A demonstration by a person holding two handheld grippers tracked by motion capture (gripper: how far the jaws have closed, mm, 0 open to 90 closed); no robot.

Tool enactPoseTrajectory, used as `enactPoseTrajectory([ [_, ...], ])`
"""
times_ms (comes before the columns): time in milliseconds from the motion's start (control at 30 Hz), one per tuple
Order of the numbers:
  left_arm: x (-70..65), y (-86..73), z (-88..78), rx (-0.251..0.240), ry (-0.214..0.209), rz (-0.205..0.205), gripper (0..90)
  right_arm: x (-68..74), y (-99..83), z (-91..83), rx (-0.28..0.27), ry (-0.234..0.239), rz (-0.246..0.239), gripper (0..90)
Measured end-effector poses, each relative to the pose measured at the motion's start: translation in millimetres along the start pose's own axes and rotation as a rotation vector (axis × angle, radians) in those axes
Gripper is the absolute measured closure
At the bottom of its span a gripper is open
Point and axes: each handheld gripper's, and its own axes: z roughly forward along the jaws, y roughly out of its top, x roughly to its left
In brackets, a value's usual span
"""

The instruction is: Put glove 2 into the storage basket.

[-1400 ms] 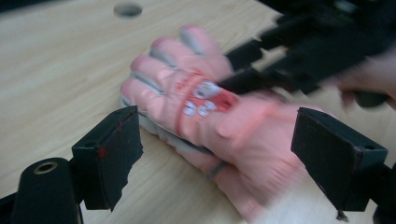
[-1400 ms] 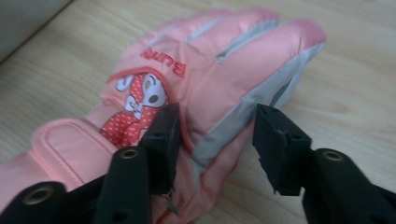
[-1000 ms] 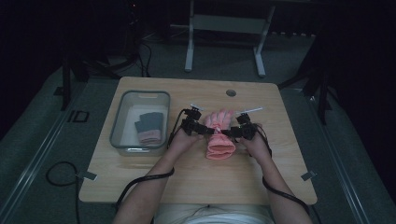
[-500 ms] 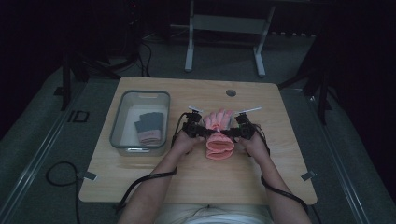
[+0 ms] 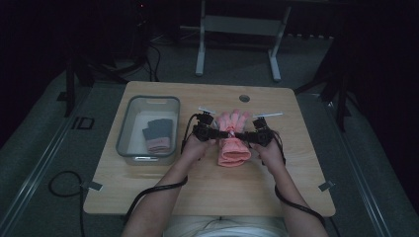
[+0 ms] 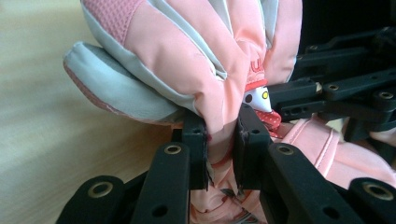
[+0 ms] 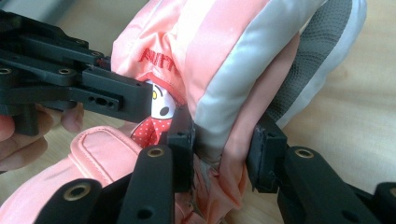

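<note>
A padded pink and grey glove lies mid-table, fingers pointing away from the person. My left gripper comes at it from the left and is shut on a pinched fold of the pink glove, as the left gripper view shows. My right gripper faces it from the right. Its jaws have just been closing, and the right gripper pads press a fold of the glove between them. More pink padded fabric lies flat beneath. The two grippers' tips nearly meet.
A clear plastic bin stands left of the hands and holds folded grey gloves. A round cable hole sits near the table's far edge. Bare wood lies in front of the hands and to the right.
Both grippers have closed onto the glove's middle and lifted slightly, and the glove's fabric has bunched up between them.
</note>
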Motion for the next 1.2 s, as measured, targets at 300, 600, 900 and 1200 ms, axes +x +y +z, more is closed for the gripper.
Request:
enactPoseTrajectory([
  [300,-24.1,22.7,-46.2,-0.032,0.057,0.091,77.2,29.2,26.3,-23.2,-0.074,0.037,-0.037,66.4],
  [600,-24.4,30.5,-92.6,-0.083,0.107,0.099,77.2,65.1,54.8,-22.9,-0.098,0.061,-0.100,66.2],
  [900,-15.1,31.0,-133.6,-0.125,0.158,0.083,77.0,98.5,80.1,-8.2,-0.097,0.090,-0.143,66.1],
  [1200,-1.1,25.2,-171.2,-0.147,0.209,0.064,77.1,130.6,98.4,12.9,-0.084,0.122,-0.176,66.1],
])
